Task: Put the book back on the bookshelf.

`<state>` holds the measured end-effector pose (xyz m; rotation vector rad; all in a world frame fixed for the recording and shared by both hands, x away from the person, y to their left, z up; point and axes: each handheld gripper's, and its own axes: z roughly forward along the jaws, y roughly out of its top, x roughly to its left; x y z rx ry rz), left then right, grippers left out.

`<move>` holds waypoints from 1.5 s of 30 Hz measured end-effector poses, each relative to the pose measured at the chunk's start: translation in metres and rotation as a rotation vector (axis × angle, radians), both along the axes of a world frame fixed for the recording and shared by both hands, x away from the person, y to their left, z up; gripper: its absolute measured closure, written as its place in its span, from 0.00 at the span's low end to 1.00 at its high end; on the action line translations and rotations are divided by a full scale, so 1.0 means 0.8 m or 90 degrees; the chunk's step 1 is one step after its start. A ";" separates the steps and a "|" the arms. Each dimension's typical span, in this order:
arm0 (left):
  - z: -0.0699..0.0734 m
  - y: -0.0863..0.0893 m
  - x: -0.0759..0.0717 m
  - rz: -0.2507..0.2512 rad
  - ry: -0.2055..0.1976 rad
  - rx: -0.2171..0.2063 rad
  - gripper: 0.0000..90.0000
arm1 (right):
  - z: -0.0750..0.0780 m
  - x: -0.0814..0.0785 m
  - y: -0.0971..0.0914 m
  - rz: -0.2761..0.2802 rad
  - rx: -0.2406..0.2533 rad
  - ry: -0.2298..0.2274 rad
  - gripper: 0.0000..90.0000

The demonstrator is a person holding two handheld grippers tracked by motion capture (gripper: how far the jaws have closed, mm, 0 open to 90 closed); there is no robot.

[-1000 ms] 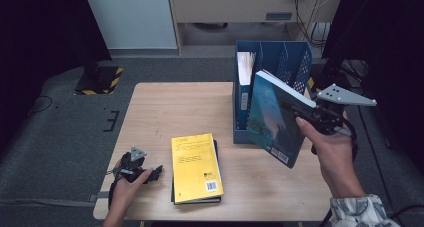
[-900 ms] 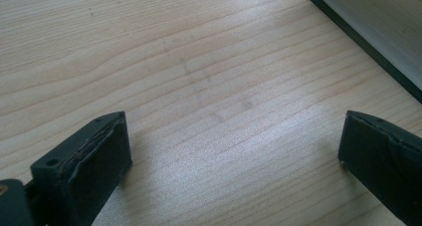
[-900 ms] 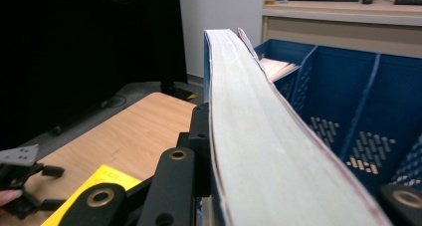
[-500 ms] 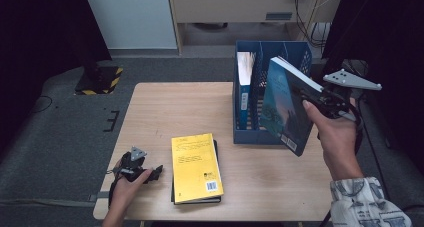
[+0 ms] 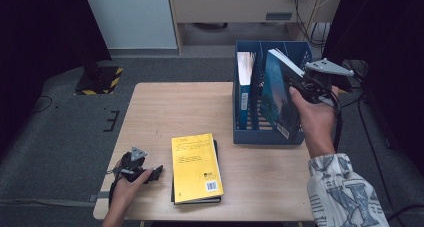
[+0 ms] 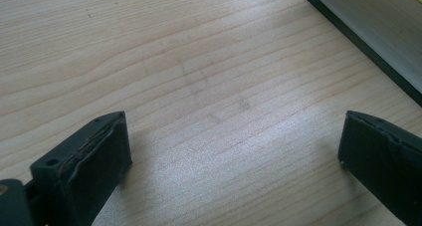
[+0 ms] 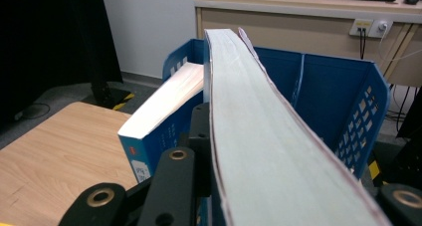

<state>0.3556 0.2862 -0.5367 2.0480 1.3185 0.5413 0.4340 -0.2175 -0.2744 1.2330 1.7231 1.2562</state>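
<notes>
Gripping the teal book [image 5: 276, 94] by its fore-edge, the right gripper [image 5: 306, 84] held it upright at the open front of the blue file box [image 5: 267, 137], its jaws clamped on the book. That book's long axis ran top to bottom, tilted a little, with its lower corner near the box's front lip and its upper edge leaning back over the box. Judging from that, the coming move turned on one thing: the free slot lay just beyond and to the right of the book already standing inside [image 5: 244, 89], so the held book had to go in parallel to that one and to the box's divider. In the right gripper view the page block [image 7: 259, 136] ran straight away from the camera, with the standing book [image 7: 164, 114] just to its left.

The left gripper [image 5: 150, 173] rested on the table [image 5: 165, 107] near the front left corner, jaws spread and empty, beside the yellow book [image 5: 196, 167] stacked on a dark one; it was well apart from the box.

How deep the slot went, and whether the book's lower edge touched the box, could not be made out, since the cover hid it.
</notes>
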 end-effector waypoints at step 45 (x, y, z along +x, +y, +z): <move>0.000 0.000 0.002 -0.004 0.001 0.000 0.00 | -0.023 0.088 0.026 -0.096 0.003 0.002 0.82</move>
